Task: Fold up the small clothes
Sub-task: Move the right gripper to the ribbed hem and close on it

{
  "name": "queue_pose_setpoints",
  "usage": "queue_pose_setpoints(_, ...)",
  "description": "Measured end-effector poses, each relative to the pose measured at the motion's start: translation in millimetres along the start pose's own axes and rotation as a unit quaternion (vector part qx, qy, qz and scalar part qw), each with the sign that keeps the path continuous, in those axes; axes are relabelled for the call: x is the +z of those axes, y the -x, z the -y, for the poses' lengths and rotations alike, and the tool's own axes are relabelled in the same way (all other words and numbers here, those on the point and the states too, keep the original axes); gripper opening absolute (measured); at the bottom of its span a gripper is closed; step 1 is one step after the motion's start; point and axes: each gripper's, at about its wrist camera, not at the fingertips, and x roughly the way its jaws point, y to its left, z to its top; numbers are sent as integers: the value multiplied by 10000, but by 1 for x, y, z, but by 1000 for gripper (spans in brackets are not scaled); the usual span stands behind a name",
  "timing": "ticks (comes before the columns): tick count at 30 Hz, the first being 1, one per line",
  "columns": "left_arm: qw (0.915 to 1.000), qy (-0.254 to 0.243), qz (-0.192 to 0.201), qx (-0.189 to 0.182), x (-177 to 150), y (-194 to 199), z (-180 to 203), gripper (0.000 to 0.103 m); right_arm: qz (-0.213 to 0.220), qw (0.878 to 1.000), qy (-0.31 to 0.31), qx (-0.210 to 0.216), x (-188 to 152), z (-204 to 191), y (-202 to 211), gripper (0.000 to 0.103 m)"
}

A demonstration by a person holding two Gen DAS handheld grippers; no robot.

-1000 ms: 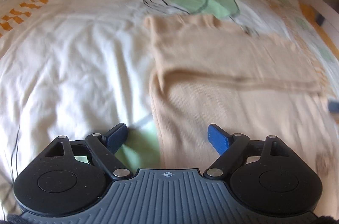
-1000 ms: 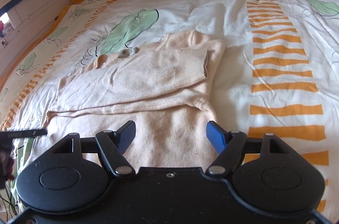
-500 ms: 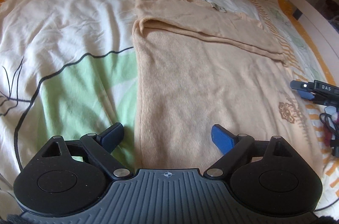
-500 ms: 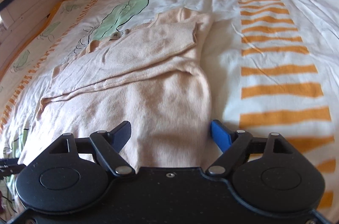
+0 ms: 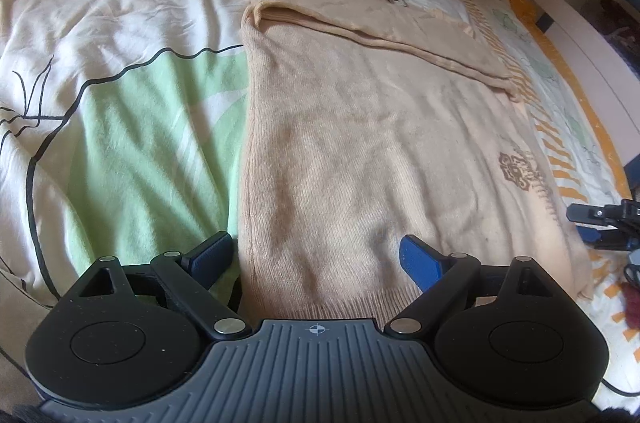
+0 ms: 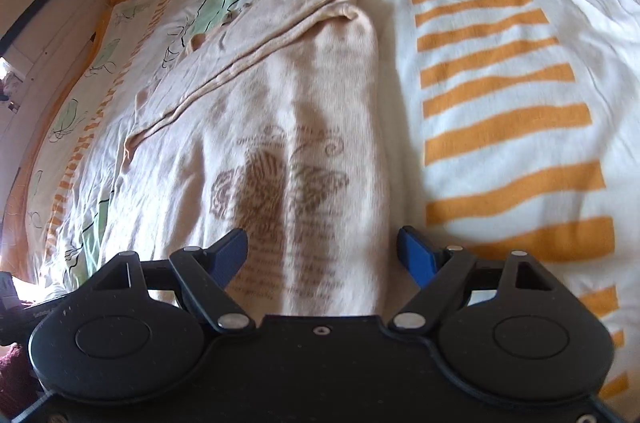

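Softly ribbed peach sweater [image 5: 360, 151] (sleeves folded)

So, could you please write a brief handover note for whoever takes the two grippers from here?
Left gripper: open, empty, over the sweater's hem corner on its side.
Right gripper: open, empty, jaws having just widened, over the opposite bottom corner, above the brown print.
Peach sweater: flat on the patterned bedspread, sleeves already folded across the chest.
Done: sleeve folds.
Left: probably grip both hem corners and fold the bottom up toward the collar, then tidy.
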Motion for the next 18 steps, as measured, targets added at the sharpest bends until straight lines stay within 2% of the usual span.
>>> queue_pose_setpoints(6, 9999, 3, 94, -74, -3, 1, -2, 90, -325, 9986, -361, 206, -26, 3, 11, 84)
queue_pose_setpoints(9, 9998, 22, 143, -114, -5, 2, -3, 90, -348, 9978, -477, 307, -33, 3, 15, 84)
queue_pose_setpoints(10, 9998, 29, 156, -123, -6, 2, -4, 90, -342, 9977, -486, 321, -36, 2, 18, 80)
queue_pose_setpoints(11, 9998, 32, 166, -132, -6, 2, -4, 90, -329, 9979, -465, 305, -37, 1, 19, 75)
queue_pose_setpoints(12, 9997, 35, 177, -142, -7, 3, -5, 90, -325, 9982, -418, 271, -38, -1, 21, 59)
queue_pose_setpoints(13, 9997, 38, 184, -151, -7, 3, -5, 90, -329, 9985, -364, 241, -38, -4, 21, 38)
queue_pose_setpoints(15, 9996, 60, 200, -177, -7, 4, -6, 90, -316, 9991, -191, 186, -41, -9, 22, 16)
queue_pose_setpoints(18, 9995, 126, 204, -219, -7, 7, -7, 90, -191, 9997, 138, 7, -42, -17, 33, 15)
